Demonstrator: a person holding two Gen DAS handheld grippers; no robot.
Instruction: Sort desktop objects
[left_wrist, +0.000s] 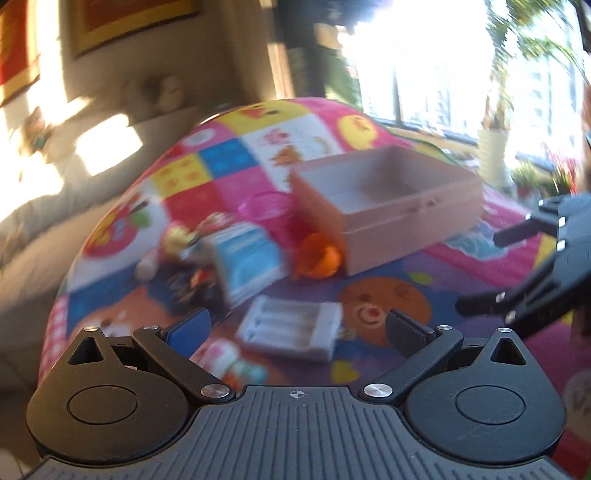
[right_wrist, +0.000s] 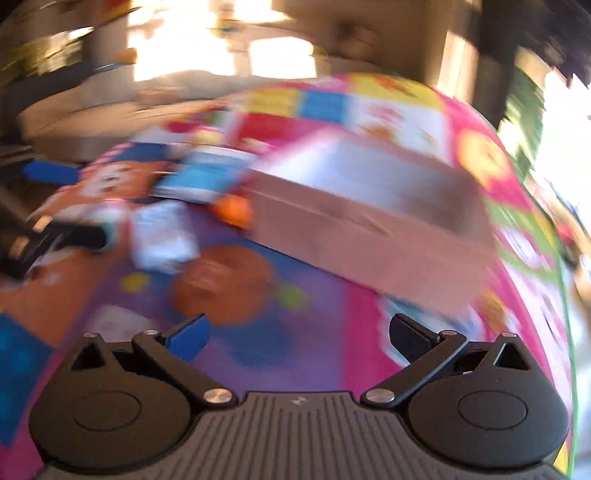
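Note:
A pink open box (left_wrist: 388, 206) stands on a colourful cartoon cloth (left_wrist: 229, 147); it also shows, blurred, in the right wrist view (right_wrist: 369, 221). Loose objects lie left of it: a white battery charger (left_wrist: 291, 332), a blue-and-white packet (left_wrist: 247, 262), an orange piece (left_wrist: 317, 258), a clear pink round thing (left_wrist: 266, 210) and a small bottle (left_wrist: 225, 358). My left gripper (left_wrist: 297, 328) is open and empty, just above the charger. My right gripper (right_wrist: 299, 339) is open and empty over the cloth in front of the box; it also shows at the right edge of the left wrist view (left_wrist: 476, 269).
Small toys and wrappers (left_wrist: 177, 251) lie in a heap at the left of the packet. A beige sofa (left_wrist: 55, 184) stands beyond the table's left edge. A bright window with plants (left_wrist: 498, 92) is behind the box. Both views are motion-blurred.

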